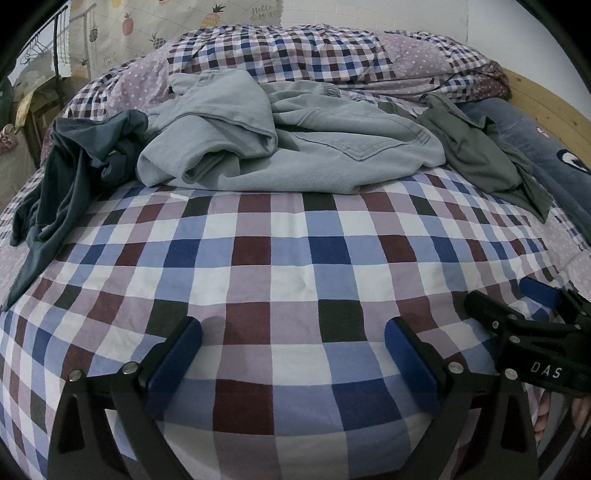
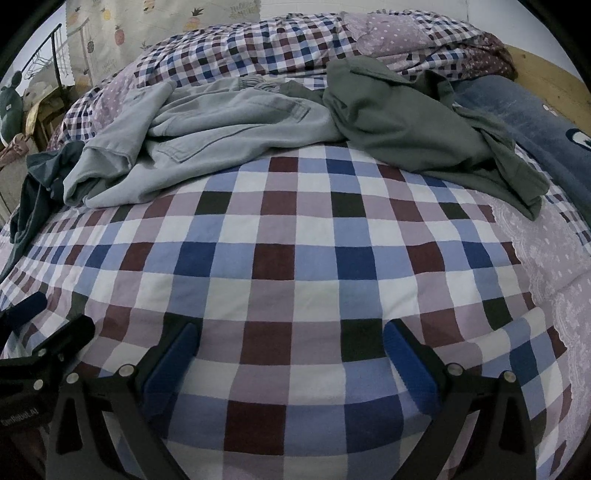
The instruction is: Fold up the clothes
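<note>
Three crumpled garments lie across the far half of the checked bed. Pale grey trousers point(image 1: 280, 136) point(image 2: 207, 125) are heaped in the middle. A dark teal garment point(image 1: 70, 173) point(image 2: 33, 184) hangs over the left edge, and an olive-green garment point(image 1: 476, 151) point(image 2: 417, 125) lies to the right. My left gripper point(image 1: 293, 332) hovers open over the bare checked sheet, well short of the clothes, with nothing between its blue pads. Likewise open and holding nothing, my right gripper point(image 2: 291, 332) hovers beside it and also shows at the right edge of the left wrist view point(image 1: 532, 310).
A rolled checked quilt point(image 1: 332, 51) point(image 2: 295, 44) lies behind the clothes. A blue pillow point(image 1: 546, 147) point(image 2: 532, 118) rests against the wooden headboard point(image 1: 554, 107) on the right. A pineapple-print curtain point(image 1: 147, 26) and a clothes rack point(image 1: 48, 48) stand at the back left.
</note>
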